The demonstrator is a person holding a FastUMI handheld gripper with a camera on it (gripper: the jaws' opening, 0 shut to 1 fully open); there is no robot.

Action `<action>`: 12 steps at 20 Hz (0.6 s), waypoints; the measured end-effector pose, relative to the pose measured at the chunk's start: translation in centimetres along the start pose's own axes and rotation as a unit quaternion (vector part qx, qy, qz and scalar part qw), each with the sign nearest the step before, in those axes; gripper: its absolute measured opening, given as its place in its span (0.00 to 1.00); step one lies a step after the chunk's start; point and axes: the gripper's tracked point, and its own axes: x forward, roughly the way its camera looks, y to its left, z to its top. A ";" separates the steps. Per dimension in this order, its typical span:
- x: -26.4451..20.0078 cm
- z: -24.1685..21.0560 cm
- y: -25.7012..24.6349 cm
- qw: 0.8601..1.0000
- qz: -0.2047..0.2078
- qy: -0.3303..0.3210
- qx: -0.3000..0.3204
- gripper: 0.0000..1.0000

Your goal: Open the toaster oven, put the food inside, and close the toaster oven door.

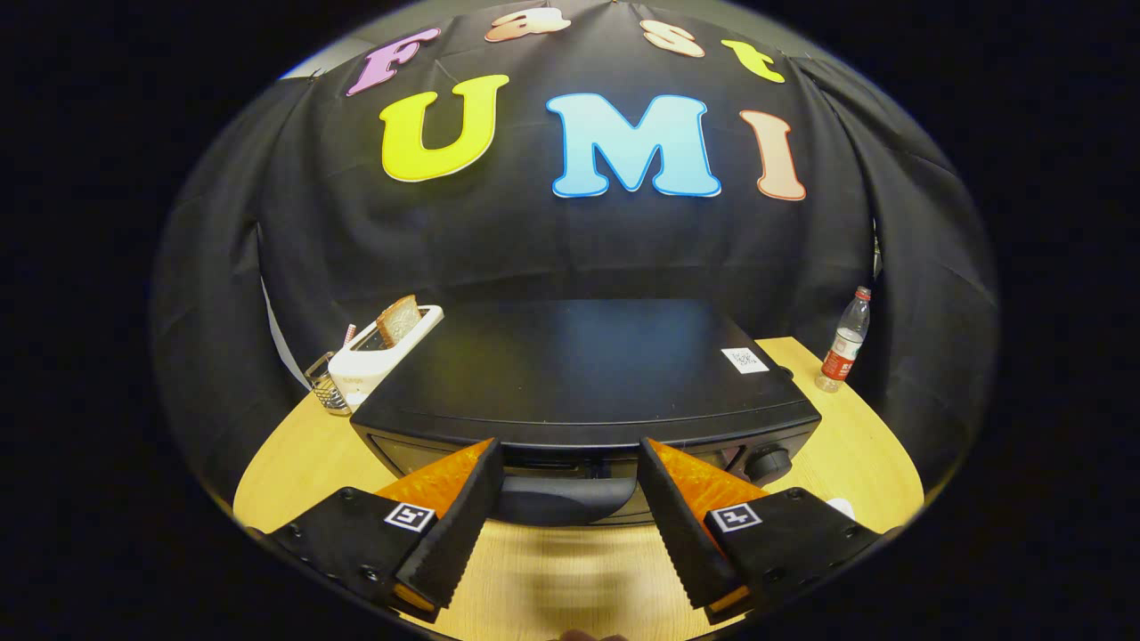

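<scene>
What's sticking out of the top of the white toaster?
A slice of bread stands in the white toaster; its lower part is hidden inside. The open gripper faces the toaster oven's handle.

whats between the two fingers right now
In the gripper view, the toaster oven door handle sits in the gap of the open gripper, with bare table nearer in. Neither finger touches the handle.
</scene>
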 end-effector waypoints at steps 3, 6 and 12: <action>0.1 -0.3 0.0 1.000 0.007 0.015 -0.002 0.98; -0.3 -0.6 0.1 1.000 0.014 0.027 0.008 0.98; -2.4 -2.5 0.3 0.999 0.020 0.047 0.008 0.98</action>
